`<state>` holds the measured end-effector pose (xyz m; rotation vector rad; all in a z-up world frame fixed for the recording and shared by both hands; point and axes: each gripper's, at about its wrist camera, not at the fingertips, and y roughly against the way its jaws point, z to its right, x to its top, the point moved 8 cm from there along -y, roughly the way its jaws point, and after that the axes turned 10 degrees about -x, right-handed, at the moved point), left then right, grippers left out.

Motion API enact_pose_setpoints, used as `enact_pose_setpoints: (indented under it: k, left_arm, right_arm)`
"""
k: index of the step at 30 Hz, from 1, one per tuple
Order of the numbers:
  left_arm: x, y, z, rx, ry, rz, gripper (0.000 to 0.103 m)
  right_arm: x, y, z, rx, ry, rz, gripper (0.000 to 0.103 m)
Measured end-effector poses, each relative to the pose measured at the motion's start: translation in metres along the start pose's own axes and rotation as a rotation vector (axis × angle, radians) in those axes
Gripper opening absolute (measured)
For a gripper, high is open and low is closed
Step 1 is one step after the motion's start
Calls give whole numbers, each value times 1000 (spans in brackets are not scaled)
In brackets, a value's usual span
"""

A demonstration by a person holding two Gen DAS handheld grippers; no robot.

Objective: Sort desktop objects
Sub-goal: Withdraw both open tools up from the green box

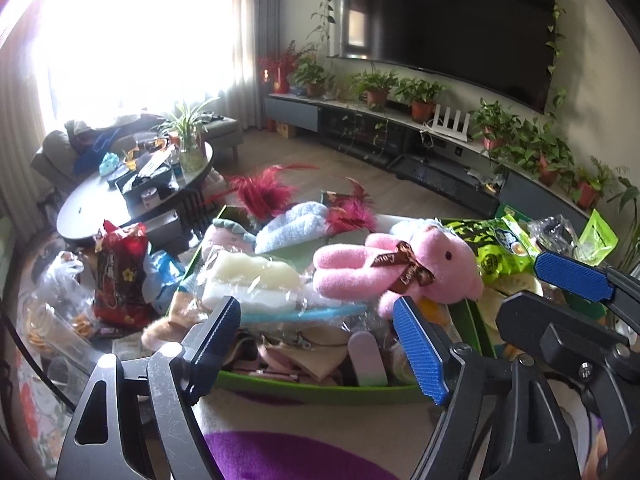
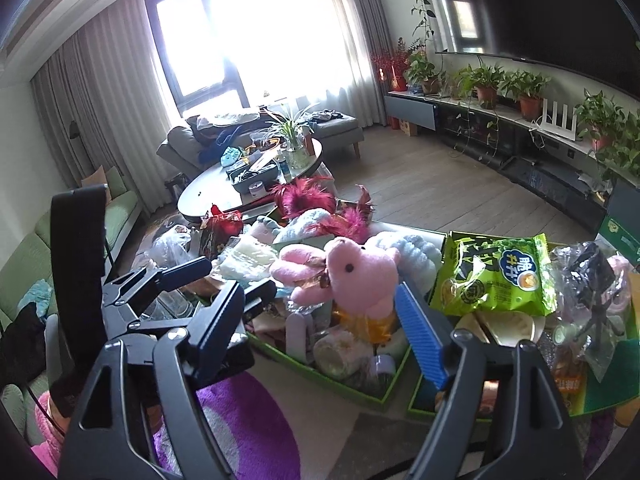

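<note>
We hold our left claw (image 1: 320, 344) and right claw (image 2: 324, 328) with jaws apart, nothing between them, over the near edge of the green box (image 1: 320, 390). The pink bunny (image 1: 400, 266) lies on top of its heaped toys. To the right, the snack bag (image 2: 496, 276) tops a second box (image 2: 448, 412). Bags (image 1: 120, 272) at the left seem unsorted, so we judge much remains.

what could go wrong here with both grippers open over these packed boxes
1. The pink bunny lies loose on top of the overfull green box, partly over the edge toward the next box; a nudge could tip it off.
2. The left gripper and right gripper sit close together, so they might collide.
3. The snack bag rests on a pile and may slide if bumped.
</note>
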<state>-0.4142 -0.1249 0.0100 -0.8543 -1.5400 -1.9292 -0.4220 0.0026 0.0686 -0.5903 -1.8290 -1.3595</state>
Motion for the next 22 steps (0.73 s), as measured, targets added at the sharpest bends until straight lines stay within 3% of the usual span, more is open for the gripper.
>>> enact_pose_setpoints:
  k: [4,7,16,22]
  left_arm:
    - [-4,5,0,-3,36,-9,84]
    - [-9,7,6,26,2,-21,84]
    - [-9,28,32,11,-101,55,84]
    - [-8,38,36,5,-89,80,84]
  right_arm:
    - [-4,11,-2,-1,3,1,79]
    - [-6,20,-2,-9,8,9,79]
    - [-12,39,-2,-18,2,18,80]
    - [-17,45,1,-29,-9,11,80]
